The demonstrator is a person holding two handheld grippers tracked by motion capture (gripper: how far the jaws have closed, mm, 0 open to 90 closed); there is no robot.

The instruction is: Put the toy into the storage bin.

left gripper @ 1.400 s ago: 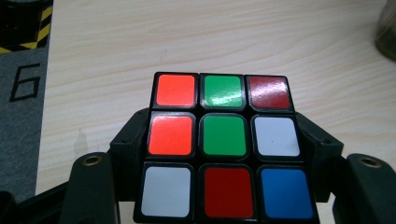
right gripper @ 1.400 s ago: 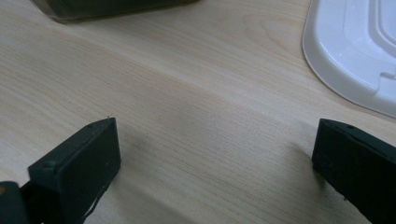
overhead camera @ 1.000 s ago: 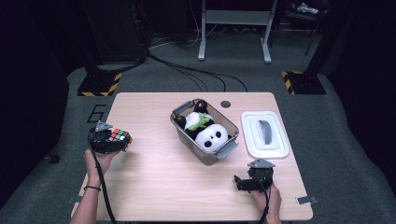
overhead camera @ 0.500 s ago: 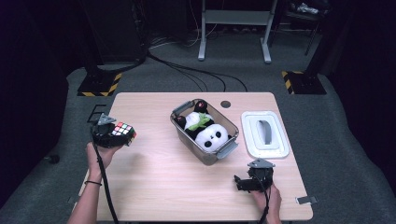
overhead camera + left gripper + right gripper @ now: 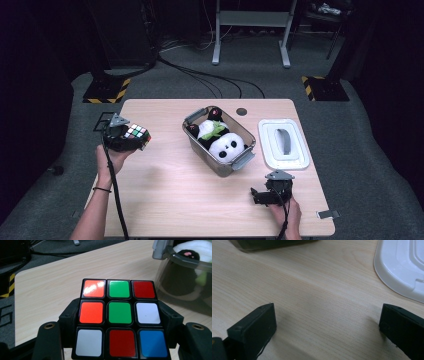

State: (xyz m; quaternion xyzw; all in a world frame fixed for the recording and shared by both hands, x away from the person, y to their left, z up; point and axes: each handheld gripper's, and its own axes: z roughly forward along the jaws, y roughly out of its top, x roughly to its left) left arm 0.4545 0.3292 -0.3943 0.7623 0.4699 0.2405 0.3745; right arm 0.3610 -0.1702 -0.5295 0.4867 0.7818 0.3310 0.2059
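Puzzle cube [image 5: 137,134]: clamped between the jaws of the left gripper [image 5: 125,140], held above the table's [image 5: 165,200] left edge. Right gripper [image 5: 260,196]: jaws wide apart, nothing between, near the white lid [image 5: 283,144].

Overhead light is falling on my table [image 5: 165,200] while the floor around it is sinking into near-black from nine to three o'clock. Glare is flaring on the orange tile of the cube [image 5: 120,320] at eleven o'clock in my left gripper view. Soft shadows are pooling under the jaws in my right gripper view, where the white lid [image 5: 402,267] is blurring at two o'clock.
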